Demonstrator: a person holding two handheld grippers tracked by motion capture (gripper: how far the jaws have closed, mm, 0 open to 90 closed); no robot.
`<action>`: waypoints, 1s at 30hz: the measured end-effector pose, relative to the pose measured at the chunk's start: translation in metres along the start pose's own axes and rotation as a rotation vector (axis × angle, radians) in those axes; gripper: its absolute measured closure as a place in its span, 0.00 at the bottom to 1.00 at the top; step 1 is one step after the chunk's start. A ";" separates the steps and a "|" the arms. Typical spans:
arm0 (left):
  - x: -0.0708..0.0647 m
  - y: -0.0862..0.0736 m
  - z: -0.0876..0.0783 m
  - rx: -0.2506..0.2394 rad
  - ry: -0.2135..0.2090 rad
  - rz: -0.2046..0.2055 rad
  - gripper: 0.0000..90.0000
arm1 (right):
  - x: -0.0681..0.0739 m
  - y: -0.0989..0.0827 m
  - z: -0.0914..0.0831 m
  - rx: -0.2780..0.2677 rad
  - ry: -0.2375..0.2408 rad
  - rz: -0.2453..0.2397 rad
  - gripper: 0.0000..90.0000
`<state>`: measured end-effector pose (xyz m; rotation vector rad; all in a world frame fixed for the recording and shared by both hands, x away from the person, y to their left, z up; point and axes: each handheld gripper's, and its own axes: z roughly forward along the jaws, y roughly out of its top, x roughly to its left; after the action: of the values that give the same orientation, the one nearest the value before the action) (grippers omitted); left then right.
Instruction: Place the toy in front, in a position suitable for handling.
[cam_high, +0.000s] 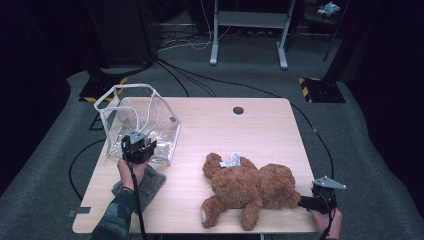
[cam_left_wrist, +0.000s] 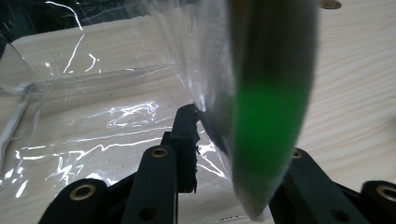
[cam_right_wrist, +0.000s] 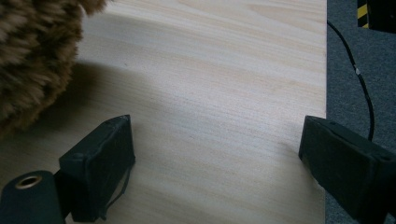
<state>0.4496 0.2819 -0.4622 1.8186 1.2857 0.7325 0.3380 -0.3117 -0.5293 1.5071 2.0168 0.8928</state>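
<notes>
Nearest the person, the right gripper (cam_high: 303, 202) rests at the table's (cam_high: 260, 125) five o'clock corner, jaws spread wide on nothing, with the teddy bear (cam_high: 247, 190) just beside it toward nine o'clock, long axis running nine to three, so this hand is much the nearer to the toy. Farther off at ten o'clock the left gripper (cam_high: 142, 145) pinches the near wall of the clear bag (cam_high: 137, 120). The left gripper view shows the film and its dark edge band (cam_left_wrist: 271, 102) caught between the pads; the high view cannot resolve that.
</notes>
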 end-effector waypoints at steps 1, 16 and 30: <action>0.001 0.001 0.001 0.006 -0.003 0.002 0.79 | 0.000 0.000 0.000 -0.001 0.000 -0.003 0.11; 0.020 0.018 0.026 0.012 0.003 0.022 0.80 | 0.000 0.000 0.000 -0.002 -0.003 0.004 0.11; 0.034 0.035 0.043 0.030 0.002 0.011 0.80 | 0.000 0.000 0.000 -0.003 -0.002 -0.005 0.11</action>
<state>0.5124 0.2959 -0.4553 1.8510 1.2956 0.7248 0.3384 -0.3121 -0.5294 1.5004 2.0161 0.8912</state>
